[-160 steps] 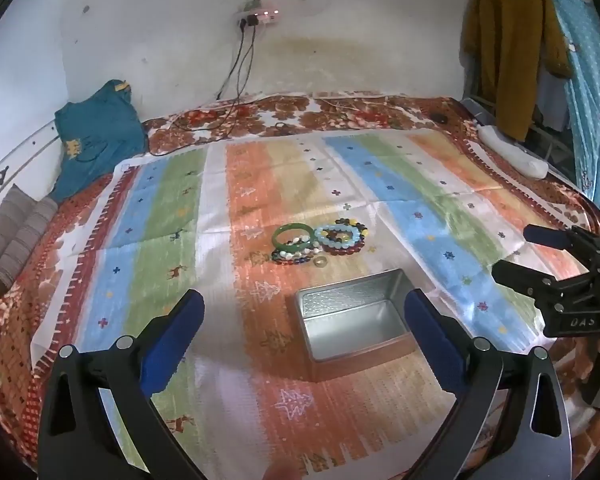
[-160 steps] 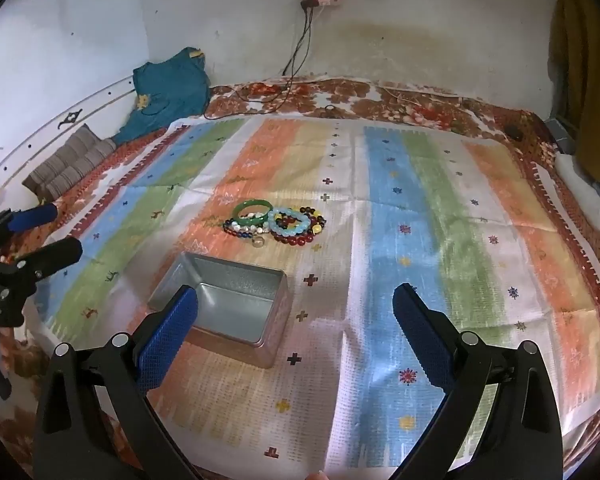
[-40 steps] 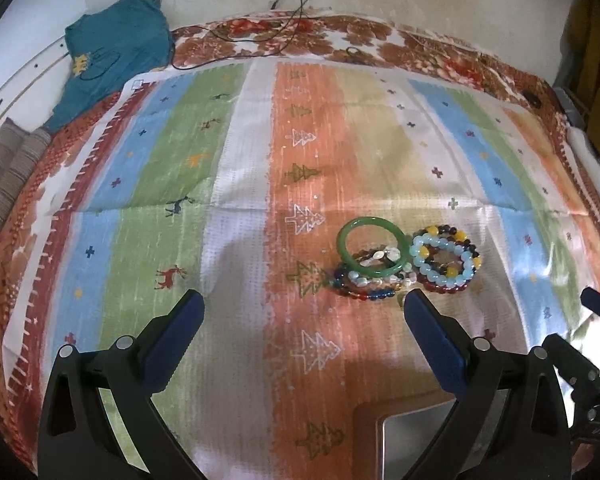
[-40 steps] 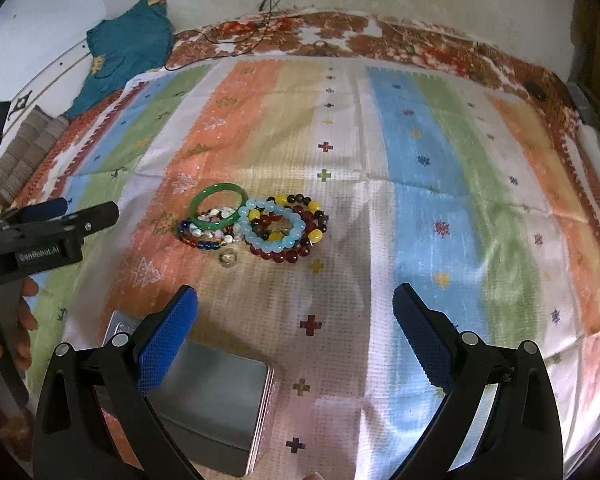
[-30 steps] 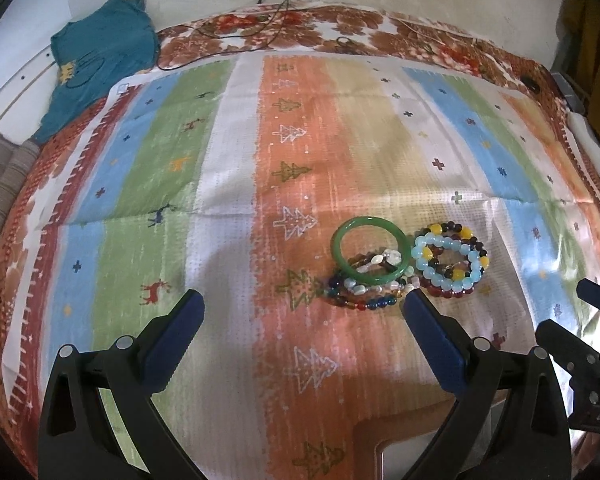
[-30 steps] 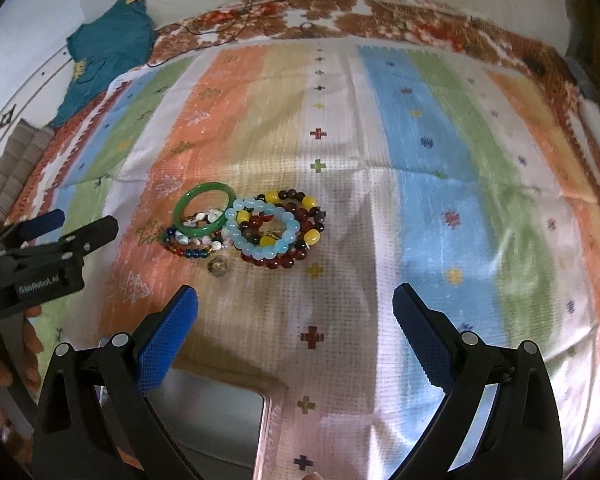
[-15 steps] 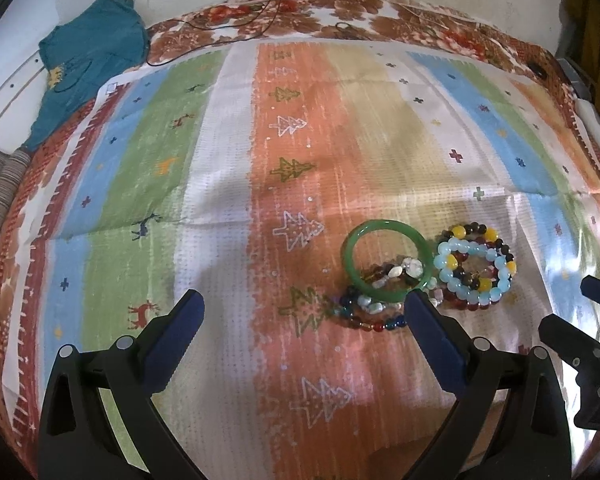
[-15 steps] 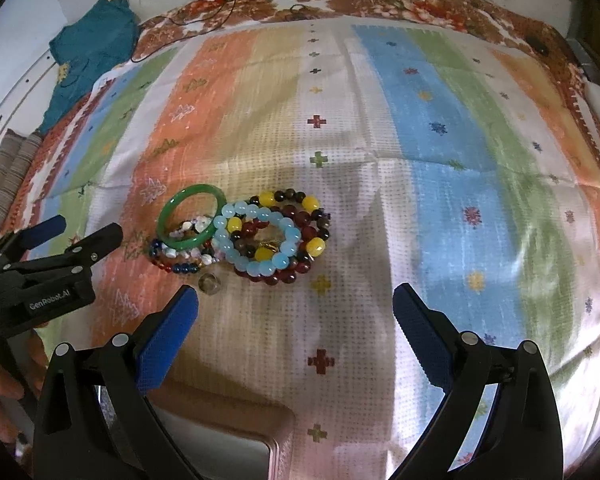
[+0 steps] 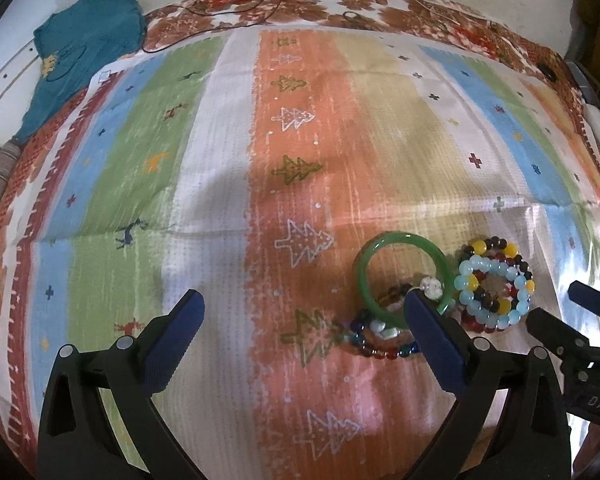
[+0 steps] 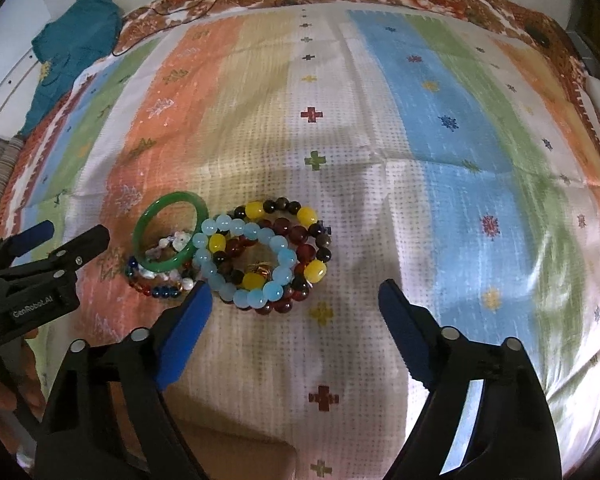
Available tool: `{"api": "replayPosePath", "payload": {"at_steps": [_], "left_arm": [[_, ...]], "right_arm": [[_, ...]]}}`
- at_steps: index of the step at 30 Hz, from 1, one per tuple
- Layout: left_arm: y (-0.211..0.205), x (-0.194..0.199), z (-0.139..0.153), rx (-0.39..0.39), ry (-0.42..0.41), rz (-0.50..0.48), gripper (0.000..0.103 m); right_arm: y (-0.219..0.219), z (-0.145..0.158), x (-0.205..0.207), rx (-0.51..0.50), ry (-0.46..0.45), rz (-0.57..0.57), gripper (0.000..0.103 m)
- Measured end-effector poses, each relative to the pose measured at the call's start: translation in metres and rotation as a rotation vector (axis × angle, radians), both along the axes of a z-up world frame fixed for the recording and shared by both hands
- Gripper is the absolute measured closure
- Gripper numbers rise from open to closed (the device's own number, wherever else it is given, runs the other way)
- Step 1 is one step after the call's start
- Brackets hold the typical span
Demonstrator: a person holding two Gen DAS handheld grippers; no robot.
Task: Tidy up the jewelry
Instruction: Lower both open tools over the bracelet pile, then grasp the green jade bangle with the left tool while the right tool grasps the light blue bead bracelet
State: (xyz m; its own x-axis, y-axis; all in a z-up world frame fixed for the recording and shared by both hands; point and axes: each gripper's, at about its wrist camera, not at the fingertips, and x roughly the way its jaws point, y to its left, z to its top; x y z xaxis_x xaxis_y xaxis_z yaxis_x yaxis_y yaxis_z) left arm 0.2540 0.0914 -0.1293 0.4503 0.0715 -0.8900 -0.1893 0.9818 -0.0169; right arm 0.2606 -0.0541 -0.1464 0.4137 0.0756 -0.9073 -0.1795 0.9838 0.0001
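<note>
Blue-bead bracelet [image 10: 244, 264] tangled with others at 11 o'clock; my right fingers [image 10: 296, 300] closing, nothing between them; left fingers [image 9: 300, 316] released. Risk: lifting several.

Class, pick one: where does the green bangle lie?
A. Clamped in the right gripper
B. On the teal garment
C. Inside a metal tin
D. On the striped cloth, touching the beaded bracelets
D: the green bangle lies flat on the striped cloth, against the beaded bracelets, and neither gripper holds it.
</note>
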Motion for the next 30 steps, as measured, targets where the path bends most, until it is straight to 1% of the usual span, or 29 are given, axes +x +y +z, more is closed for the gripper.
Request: {"api": "replayPosePath", "payload": {"at_steps": [1,4,8,10,12,13,15,18,19,20,22,23,24,27,30], "left_arm": [[0.0,0.002,0.0,-0.002,0.0,-0.003,0.007],[-0.003,0.006,-0.002,-0.004,-0.001,-0.016,0.008],[-0.008,0.011,-0.006,0.013,0.001,-0.039,0.008],[-0.009,0.013,-0.008,0.012,0.002,-0.044,0.008],[-0.009,0.016,-0.01,0.007,0.005,-0.051,0.012],[-0.009,0.017,-0.011,0.008,0.006,-0.052,0.012],[-0.008,0.019,-0.013,0.007,0.005,-0.05,0.012],[-0.006,0.022,-0.018,0.001,0.011,-0.05,0.013],[-0.006,0.023,-0.021,0.0,0.017,-0.048,0.013],[-0.005,0.024,-0.024,-0.002,0.021,-0.048,0.016],[-0.005,0.026,-0.028,-0.006,0.03,-0.051,0.02],[-0.006,0.026,-0.03,-0.006,0.034,-0.054,0.025],[-0.007,0.027,-0.032,-0.004,0.038,-0.059,0.028],[-0.008,0.027,-0.034,-0.007,0.041,-0.061,0.035],[-0.009,0.027,-0.036,-0.005,0.046,-0.064,0.039]], "right_arm": [[0.0,-0.001,0.001,-0.004,0.003,-0.003,0.026],[-0.001,-0.007,0.005,-0.003,0.016,-0.012,0.032],[-0.004,-0.011,0.009,0.0,0.024,-0.029,0.038],[-0.004,-0.014,0.011,0.001,0.035,-0.026,0.042],[-0.004,-0.016,0.013,0.018,0.046,-0.029,0.045],[-0.004,-0.017,0.014,0.025,0.052,-0.032,0.046],[-0.002,-0.018,0.015,0.016,0.048,-0.029,0.047],[-0.001,-0.02,0.018,-0.001,0.043,-0.026,0.055],[-0.002,-0.021,0.019,0.004,0.047,-0.025,0.056],[-0.002,-0.022,0.02,0.006,0.05,-0.025,0.056],[-0.002,-0.021,0.021,0.004,0.047,-0.024,0.062],[-0.002,-0.021,0.022,-0.001,0.044,-0.024,0.063],[-0.002,-0.02,0.022,-0.011,0.039,-0.023,0.067],[-0.002,-0.019,0.022,-0.039,0.033,-0.024,0.075],[-0.003,-0.02,0.022,-0.033,0.042,-0.027,0.08]]}}
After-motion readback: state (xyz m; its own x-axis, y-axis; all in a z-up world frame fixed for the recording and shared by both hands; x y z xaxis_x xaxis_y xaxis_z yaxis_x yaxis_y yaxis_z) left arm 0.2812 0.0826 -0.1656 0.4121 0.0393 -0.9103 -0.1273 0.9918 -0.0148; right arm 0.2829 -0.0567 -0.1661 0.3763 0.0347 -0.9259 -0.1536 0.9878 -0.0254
